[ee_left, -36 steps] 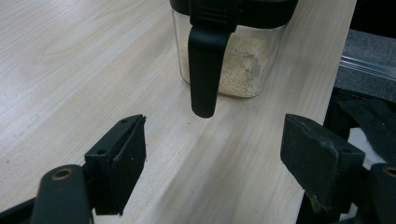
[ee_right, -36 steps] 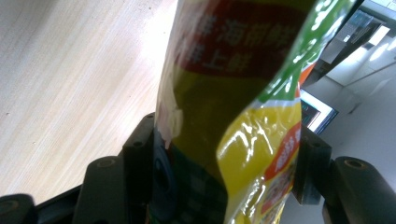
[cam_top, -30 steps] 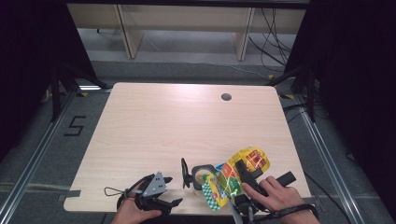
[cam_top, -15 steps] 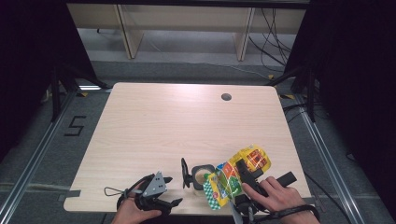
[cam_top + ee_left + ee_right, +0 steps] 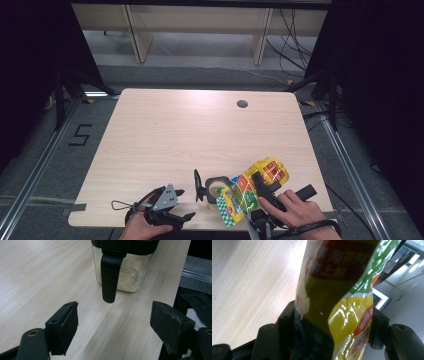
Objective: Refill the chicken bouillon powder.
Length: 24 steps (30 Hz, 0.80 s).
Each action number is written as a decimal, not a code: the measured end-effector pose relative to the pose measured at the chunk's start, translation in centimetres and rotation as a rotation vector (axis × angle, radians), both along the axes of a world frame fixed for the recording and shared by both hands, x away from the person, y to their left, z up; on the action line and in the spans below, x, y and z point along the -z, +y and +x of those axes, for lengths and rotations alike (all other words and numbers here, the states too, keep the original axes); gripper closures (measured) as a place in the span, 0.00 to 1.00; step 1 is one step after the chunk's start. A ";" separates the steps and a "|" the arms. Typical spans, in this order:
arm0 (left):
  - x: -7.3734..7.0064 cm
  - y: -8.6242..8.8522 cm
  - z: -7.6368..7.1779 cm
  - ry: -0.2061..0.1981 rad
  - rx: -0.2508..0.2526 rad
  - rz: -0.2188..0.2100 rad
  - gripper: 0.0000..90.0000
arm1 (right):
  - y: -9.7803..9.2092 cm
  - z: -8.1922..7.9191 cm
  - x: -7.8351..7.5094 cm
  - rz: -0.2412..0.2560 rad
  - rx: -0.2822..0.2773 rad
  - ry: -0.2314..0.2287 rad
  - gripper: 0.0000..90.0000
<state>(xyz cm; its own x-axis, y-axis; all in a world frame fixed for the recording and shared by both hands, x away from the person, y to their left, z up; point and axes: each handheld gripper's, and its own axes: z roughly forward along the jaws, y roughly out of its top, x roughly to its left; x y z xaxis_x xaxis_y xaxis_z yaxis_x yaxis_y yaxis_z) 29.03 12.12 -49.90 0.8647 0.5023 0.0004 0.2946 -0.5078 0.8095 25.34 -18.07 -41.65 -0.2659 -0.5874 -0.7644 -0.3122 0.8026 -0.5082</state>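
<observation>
A: Left gripper [image 5: 182,205], pose?
B: Low at the near edge of the table [image 5: 165,130], held in the left hand [image 5: 142,227], jaws spread wide and empty; pointed in the left gripper view toward the black handle [image 5: 110,272] of a clear jar [image 5: 125,270], not touching it.

A: Right gripper [image 5: 262,185]?
B: Held in the right hand [image 5: 292,210] at the near right of the table, clamped on a yellow-and-green bag [image 5: 250,192]; bag pinched between both jaws in the right gripper view [image 5: 332,310], tilted over the jar.

A: Jar, location?
B: Standing on the table [image 5: 216,189] between the two grippers, just left of the bag; pale grainy contents, black lid.

A: Surface?
B: Light wood top, rounded corners, round cable hole [image 5: 242,104] near the far right.

A: Room?
B: Grey floor, a "5" marked [image 5: 80,135] left of the table, wooden shelf legs [image 5: 135,35] beyond, black curtains at both sides.
</observation>
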 end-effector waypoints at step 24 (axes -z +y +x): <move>0.0 0.0 0.0 0.003 -0.001 -0.007 0.25 | -0.2 0.0 -0.1 0.010 0.024 0.000 0.45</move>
